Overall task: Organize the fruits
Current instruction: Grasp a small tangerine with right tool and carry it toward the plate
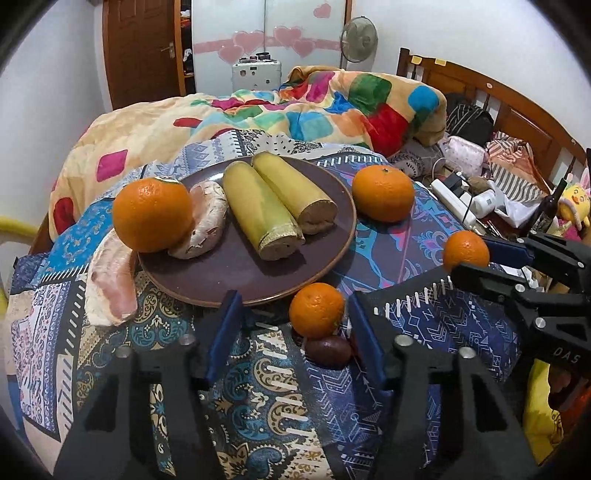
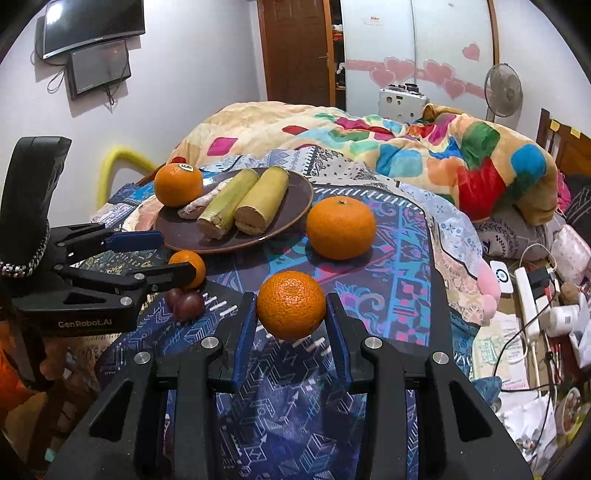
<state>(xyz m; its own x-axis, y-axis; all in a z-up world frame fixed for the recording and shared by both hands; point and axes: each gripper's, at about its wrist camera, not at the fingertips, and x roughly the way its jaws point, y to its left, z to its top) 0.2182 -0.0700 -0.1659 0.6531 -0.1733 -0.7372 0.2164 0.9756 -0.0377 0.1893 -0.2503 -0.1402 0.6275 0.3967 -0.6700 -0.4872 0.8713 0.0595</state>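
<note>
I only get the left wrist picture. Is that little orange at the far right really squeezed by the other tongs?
Observer: Yes. The right wrist view shows both pads of the right tongs pressing the little orange.
Operator: How many dark fruits lie by the nearest orange?
Observer: Two, side by side.
Operator: What hangs on the left wall?
Observer: Two dark screens.

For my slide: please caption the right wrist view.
Right gripper holds a small orange above the patterned cloth, near the fruit plate.
</note>
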